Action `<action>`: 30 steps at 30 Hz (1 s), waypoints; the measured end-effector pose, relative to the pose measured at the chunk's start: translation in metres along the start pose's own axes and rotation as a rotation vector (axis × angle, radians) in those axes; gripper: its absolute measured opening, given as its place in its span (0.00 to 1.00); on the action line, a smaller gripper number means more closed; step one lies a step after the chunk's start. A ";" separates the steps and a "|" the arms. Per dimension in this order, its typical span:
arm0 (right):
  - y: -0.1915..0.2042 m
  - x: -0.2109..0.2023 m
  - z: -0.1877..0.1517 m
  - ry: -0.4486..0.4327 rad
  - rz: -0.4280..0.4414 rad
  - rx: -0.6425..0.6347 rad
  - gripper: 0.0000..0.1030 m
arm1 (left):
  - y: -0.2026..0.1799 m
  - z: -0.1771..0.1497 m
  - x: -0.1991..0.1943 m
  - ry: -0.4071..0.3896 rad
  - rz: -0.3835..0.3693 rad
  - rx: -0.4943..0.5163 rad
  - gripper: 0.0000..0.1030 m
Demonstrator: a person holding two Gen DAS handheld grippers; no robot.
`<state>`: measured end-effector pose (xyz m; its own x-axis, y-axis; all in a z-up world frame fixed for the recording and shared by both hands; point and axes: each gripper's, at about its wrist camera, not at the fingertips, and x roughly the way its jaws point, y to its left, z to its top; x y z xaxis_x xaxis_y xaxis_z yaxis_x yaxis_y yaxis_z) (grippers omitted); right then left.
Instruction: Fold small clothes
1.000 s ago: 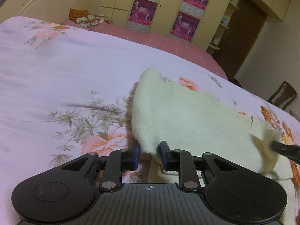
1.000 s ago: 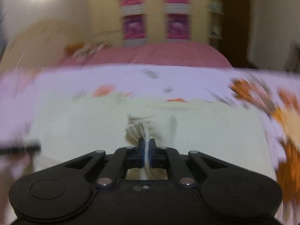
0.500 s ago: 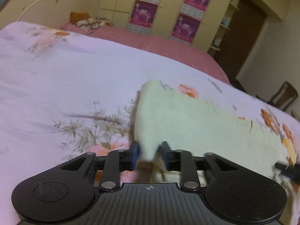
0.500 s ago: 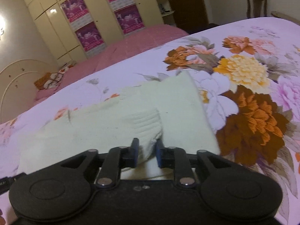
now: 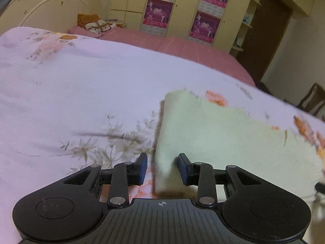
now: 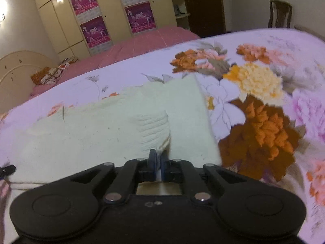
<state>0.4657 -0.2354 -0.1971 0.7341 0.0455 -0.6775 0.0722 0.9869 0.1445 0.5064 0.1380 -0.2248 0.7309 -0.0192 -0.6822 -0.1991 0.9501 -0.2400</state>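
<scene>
A cream knit garment (image 5: 219,134) lies folded on the floral bedspread (image 5: 71,93). In the left wrist view my left gripper (image 5: 162,167) is open, and the garment's near left corner sits loose between its fingers. In the right wrist view the garment (image 6: 97,130) stretches left, with a ribbed cuff (image 6: 154,130) folded on top. My right gripper (image 6: 159,163) is shut on the cuff's near edge. The tip of the other gripper shows at the far left (image 6: 7,169).
The pink bed sheet (image 5: 172,44) lies beyond the bedspread, with a bundle of patterned cloth (image 5: 95,24) near the cream headboard (image 5: 50,10). Wardrobes with magenta posters (image 5: 205,24) line the back wall. A wooden chair (image 6: 280,14) stands by the dark door.
My left gripper has opened wider and let go of the garment's corner. My right gripper opened half a second ago and has shut again on the cuff.
</scene>
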 end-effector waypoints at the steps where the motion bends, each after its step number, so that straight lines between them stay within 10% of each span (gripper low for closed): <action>1: 0.002 -0.001 0.001 -0.012 -0.010 -0.013 0.04 | 0.000 0.003 -0.003 -0.018 -0.005 -0.011 0.34; 7: 0.000 0.004 0.003 0.013 -0.044 -0.030 0.08 | -0.021 0.014 -0.003 -0.048 -0.045 0.055 0.34; 9: -0.001 -0.002 0.005 -0.034 -0.073 -0.011 0.22 | -0.030 0.013 0.001 -0.048 -0.059 0.073 0.34; 30: 0.012 0.033 0.024 0.012 -0.035 -0.165 0.18 | -0.042 0.025 0.029 -0.031 -0.069 0.061 0.34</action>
<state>0.5073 -0.2257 -0.2006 0.7247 0.0115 -0.6890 -0.0151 0.9999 0.0008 0.5524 0.1056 -0.2172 0.7616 -0.0762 -0.6436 -0.1081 0.9642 -0.2420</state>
